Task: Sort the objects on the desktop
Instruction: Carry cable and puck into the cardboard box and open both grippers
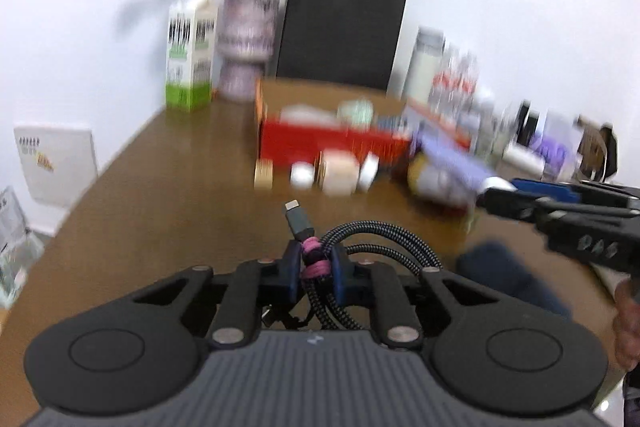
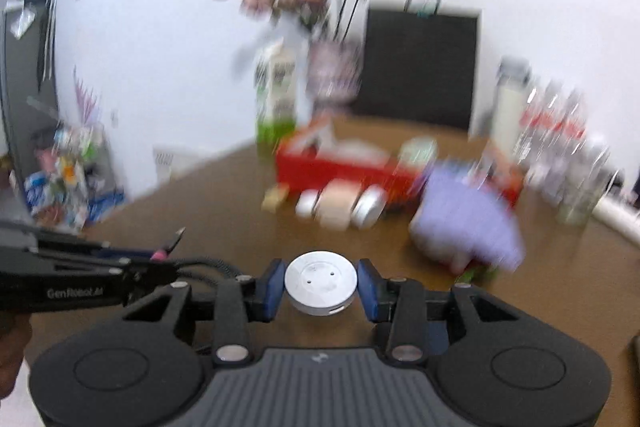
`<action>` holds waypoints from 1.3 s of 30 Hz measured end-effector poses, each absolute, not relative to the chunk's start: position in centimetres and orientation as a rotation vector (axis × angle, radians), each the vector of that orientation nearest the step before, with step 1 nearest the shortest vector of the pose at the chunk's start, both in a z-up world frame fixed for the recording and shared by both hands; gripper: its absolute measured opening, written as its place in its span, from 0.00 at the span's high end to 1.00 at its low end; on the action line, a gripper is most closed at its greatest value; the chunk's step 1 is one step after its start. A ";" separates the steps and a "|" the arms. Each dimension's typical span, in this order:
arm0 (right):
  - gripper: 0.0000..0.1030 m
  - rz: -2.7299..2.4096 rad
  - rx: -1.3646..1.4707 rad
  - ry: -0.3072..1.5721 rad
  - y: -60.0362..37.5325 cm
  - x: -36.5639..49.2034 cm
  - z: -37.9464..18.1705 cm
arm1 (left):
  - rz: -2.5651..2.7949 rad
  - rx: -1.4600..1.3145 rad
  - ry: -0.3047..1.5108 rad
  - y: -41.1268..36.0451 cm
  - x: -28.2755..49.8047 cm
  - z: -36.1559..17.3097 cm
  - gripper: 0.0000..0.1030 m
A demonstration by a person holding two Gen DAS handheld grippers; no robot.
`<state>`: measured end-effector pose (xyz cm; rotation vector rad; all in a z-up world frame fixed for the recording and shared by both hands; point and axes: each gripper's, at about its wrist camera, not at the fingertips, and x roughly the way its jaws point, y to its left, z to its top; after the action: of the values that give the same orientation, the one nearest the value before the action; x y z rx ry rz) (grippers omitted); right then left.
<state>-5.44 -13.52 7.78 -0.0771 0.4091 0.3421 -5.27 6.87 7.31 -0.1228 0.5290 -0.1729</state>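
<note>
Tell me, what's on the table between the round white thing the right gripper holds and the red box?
In the right wrist view, small round containers stand in a row before the red box; between them and the white disc, only bare table.

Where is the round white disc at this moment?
In the right wrist view, the round white disc sits clamped between the right tool's blue pads, above the brown table, with the red box farther ahead.

free: bare brown table across left and lower centre of both views | blocked centre: red box with a row of small containers just before it | blocked right: purple-topped pile, bottles behind | back edge: carton, vase, black bag against wall
</note>
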 end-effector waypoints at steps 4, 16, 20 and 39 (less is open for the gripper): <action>0.63 0.291 -0.094 0.328 -16.0 -3.1 11.8 | -0.214 -0.092 0.427 7.0 -2.3 11.3 0.84; 0.63 0.286 -0.001 0.566 -19.4 19.3 15.6 | -0.190 -0.122 0.621 3.7 20.5 13.8 0.84; 0.63 0.232 -0.014 0.682 -19.2 26.8 13.2 | -0.127 -0.081 0.709 2.3 28.3 11.5 0.84; 0.54 0.188 -0.023 0.907 -17.8 36.8 5.0 | -0.182 -0.246 0.874 3.8 36.6 7.7 0.33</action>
<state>36.75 -17.82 4.98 -0.0234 0.9070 0.1878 36.63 3.82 7.74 -0.2457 0.8737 -0.1823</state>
